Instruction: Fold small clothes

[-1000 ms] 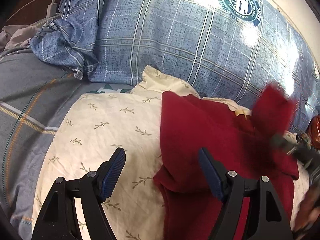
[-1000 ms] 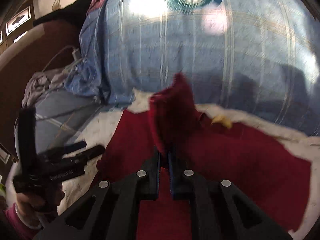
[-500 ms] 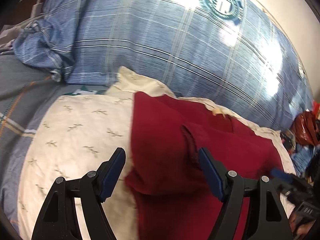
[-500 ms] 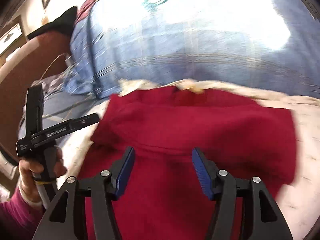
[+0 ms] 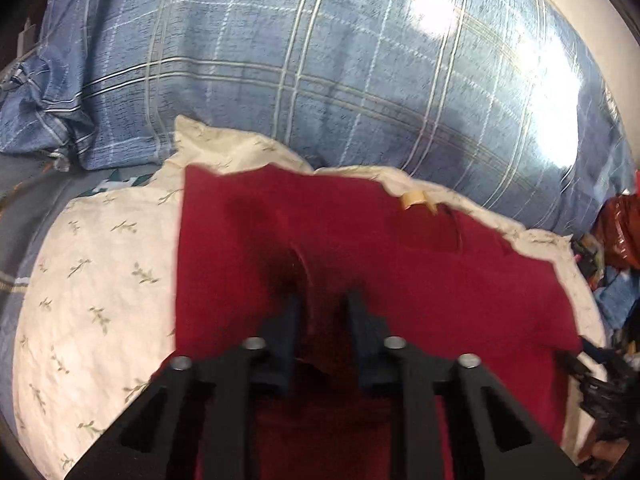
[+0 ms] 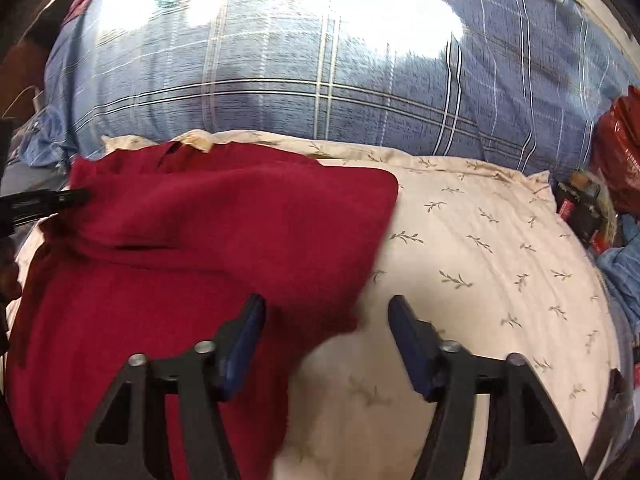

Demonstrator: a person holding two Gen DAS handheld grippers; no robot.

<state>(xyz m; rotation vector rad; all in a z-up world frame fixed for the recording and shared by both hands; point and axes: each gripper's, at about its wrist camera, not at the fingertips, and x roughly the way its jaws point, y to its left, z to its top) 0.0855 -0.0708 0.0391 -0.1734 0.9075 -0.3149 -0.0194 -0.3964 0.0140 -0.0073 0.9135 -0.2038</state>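
Note:
A dark red garment (image 5: 360, 264) lies on a cream leaf-print pillow (image 5: 96, 280), with a yellow neck tag (image 5: 414, 199) at its far edge. My left gripper (image 5: 323, 304) has its jaws nearly together, pinching a fold of the red cloth between them. In the right wrist view the garment (image 6: 192, 248) lies partly folded on the left half of the pillow (image 6: 500, 264). My right gripper (image 6: 326, 312) is open and empty over the garment's right edge. The left gripper's tip (image 6: 60, 198) shows at the garment's far left.
A big blue plaid pillow (image 5: 360, 80) rises behind the cream pillow. A red bag (image 6: 620, 152) and cluttered small items (image 6: 584, 208) lie at the right. Grey bedding (image 5: 24, 200) lies at the left.
My right gripper let go of the red sleeve, opened and drew back to the right. My left gripper moved in over the garment and closed on a fold of it.

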